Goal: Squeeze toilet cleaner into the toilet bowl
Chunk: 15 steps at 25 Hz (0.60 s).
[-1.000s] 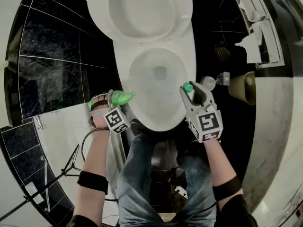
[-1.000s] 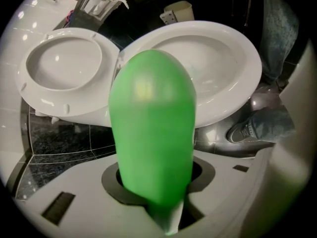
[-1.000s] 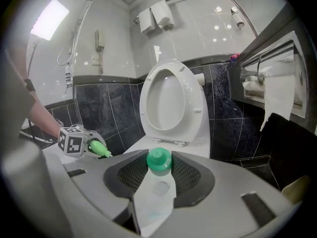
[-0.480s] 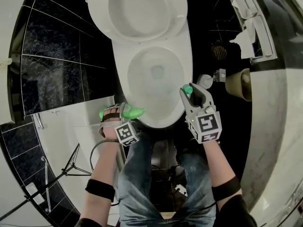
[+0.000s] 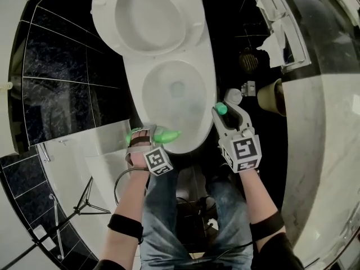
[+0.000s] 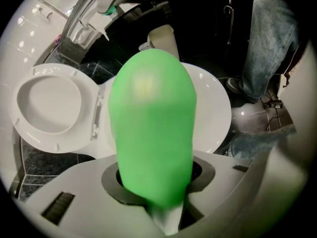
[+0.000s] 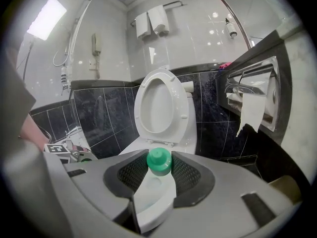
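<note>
Black tiles (image 5: 56, 72) flank the open toilet bowl (image 5: 147, 94). My left gripper (image 5: 151, 135) is clamped on the green toilet cleaner bottle (image 5: 166, 134), which lies sideways over the bowl's near rim. My right gripper (image 5: 224, 112) pinches a green cap (image 5: 223, 108) just right of the bowl.

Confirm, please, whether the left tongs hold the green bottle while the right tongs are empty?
Not quite: the right tongs are not empty but shut on a green cap, as the right gripper view shows. The left tongs do hold the green bottle.
</note>
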### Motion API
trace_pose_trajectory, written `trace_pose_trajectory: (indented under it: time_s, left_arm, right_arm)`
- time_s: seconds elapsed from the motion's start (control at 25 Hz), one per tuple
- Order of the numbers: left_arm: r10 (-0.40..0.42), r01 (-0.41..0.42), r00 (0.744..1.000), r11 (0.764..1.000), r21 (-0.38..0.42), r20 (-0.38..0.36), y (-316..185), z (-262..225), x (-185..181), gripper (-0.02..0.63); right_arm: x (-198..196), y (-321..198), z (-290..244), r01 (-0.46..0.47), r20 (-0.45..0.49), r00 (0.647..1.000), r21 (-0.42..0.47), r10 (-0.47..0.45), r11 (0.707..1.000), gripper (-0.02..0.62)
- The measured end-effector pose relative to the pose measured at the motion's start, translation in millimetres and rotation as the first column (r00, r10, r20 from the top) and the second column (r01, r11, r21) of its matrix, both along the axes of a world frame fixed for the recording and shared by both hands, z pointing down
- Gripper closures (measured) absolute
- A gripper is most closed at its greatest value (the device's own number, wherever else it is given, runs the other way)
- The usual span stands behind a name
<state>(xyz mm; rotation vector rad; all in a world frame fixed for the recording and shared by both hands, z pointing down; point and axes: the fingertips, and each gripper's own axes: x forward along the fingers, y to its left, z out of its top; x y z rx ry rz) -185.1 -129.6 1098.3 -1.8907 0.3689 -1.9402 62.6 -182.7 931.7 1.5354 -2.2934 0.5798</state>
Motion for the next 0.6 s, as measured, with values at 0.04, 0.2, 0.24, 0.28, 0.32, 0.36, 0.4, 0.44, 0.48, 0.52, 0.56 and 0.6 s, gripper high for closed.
trace_pose_trajectory:
  time_s: [0.04, 0.2, 0.24, 0.28, 0.32, 0.36, 0.4, 0.44, 0.48, 0.52, 0.56, 0.6]
  left_arm:
    - [-0.009, 0.009, 1.0, 1.0, -0.003, -0.012, -1, -1, 6, 0.431]
    - [-0.069, 0.067, 0.994, 0.997, -0.024, -0.084, -5, -8, 27, 0.431]
    - [-0.087, 0.084, 0.99, 0.996, -0.033, -0.111, -6, -10, 32, 0.431]
    - [-0.108, 0.102, 0.984, 0.994, -0.045, -0.143, -6, -13, 38, 0.431]
    - [-0.13, 0.121, 0.975, 0.991, -0.061, -0.181, -7, -16, 44, 0.431]
    - [-0.156, 0.142, 0.963, 0.987, -0.078, -0.221, -7, -20, 49, 0.431]
    - [-0.185, 0.164, 0.947, 0.982, -0.097, -0.263, -8, -24, 54, 0.43]
    - [-0.213, 0.186, 0.93, 0.976, -0.114, -0.3, -9, -29, 57, 0.43]
    - [-0.237, 0.204, 0.912, 0.97, -0.13, -0.334, -10, -34, 60, 0.43]
    - [-0.256, 0.216, 0.893, 0.965, -0.147, -0.369, -10, -40, 63, 0.43]
    - [-0.272, 0.223, 0.872, 0.961, -0.166, -0.406, -9, -47, 66, 0.43]
    - [-0.289, 0.229, 0.85, 0.956, -0.185, -0.441, -8, -55, 68, 0.43]
  right_arm:
    - [3, 1, -3, -0.004, -0.002, 1.0, 0.0, 0.004, 1.0, 0.448]
    - [13, 1, -14, -0.018, -0.006, 1.0, 0.002, 0.018, 1.0, 0.448]
    - [15, 1, -16, -0.02, -0.005, 1.0, 0.002, 0.02, 1.0, 0.448]
    - [16, 1, -19, -0.022, -0.003, 1.0, 0.003, 0.022, 1.0, 0.448]
    - [17, 1, -21, -0.022, 0.0, 1.0, 0.003, 0.022, 1.0, 0.448]
    - [17, 1, -24, -0.021, 0.002, 1.0, 0.005, 0.021, 1.0, 0.448]
    - [17, 1, -28, -0.018, 0.003, 1.0, 0.008, 0.018, 1.0, 0.448]
    - [17, 2, -31, -0.014, 0.003, 1.0, 0.011, 0.014, 1.0, 0.448]
    - [16, 2, -35, -0.01, 0.003, 1.0, 0.014, 0.01, 1.0, 0.448]
    - [16, 2, -39, -0.007, 0.003, 1.0, 0.017, 0.007, 1.0, 0.448]
    - [15, 2, -44, -0.004, 0.004, 1.0, 0.019, 0.004, 1.0, 0.448]
    - [14, 3, -49, -0.002, 0.005, 1.0, 0.021, 0.002, 1.0, 0.448]
